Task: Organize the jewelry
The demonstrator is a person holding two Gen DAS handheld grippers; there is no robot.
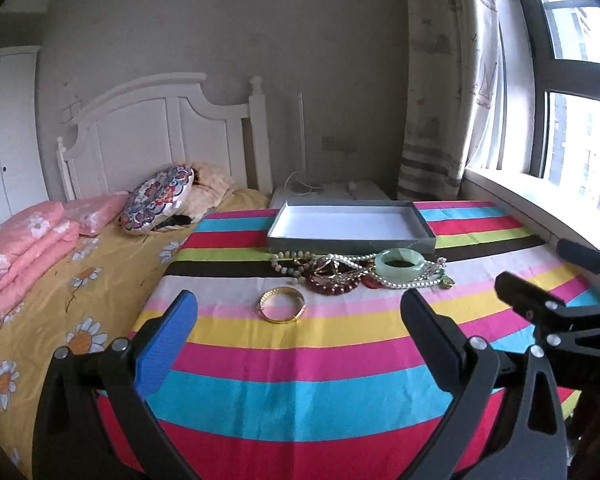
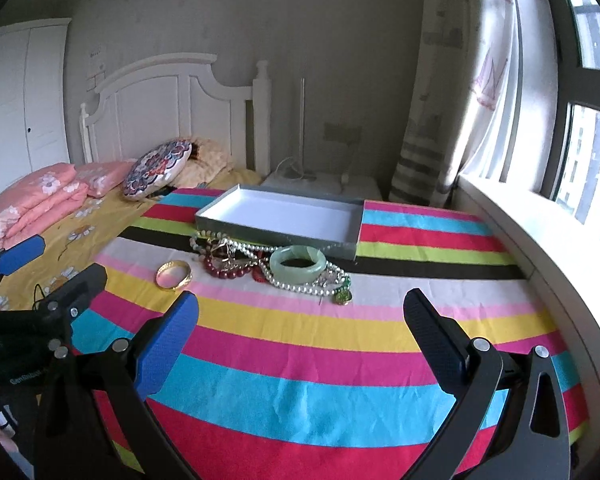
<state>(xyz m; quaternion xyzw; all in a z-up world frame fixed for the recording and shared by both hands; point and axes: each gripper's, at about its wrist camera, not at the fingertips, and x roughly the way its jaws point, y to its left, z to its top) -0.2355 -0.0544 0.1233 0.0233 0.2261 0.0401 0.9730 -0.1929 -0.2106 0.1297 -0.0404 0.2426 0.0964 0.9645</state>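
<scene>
Both grippers, left [image 1: 298,320] and right [image 2: 300,320], hover over the striped cloth [image 1: 300,380] with jaws wide, holding nothing.

The tray [image 1: 352,240] is empty. All the jewelry sits on the cloth just in front of it:
- **Gold bangle** [image 1: 283,305]: alone, nearer than the pile and left of it. It looks rigid, light and slick. I'd pinch across the band at one side of the rim, not span the hoop.
- **Jade bangle** [image 1: 400,267]: on top of the pile. It's stiff, likely heavier and brittle, so grip the wall firmly and set it down rather than drop it.
- **Pearl strand** [image 2: 300,286] and **red beads** [image 2: 224,270]: tangled and limp. They will drag their neighbours, so lift them slowly.

The gold bangle looks the easiest first pick.
</scene>
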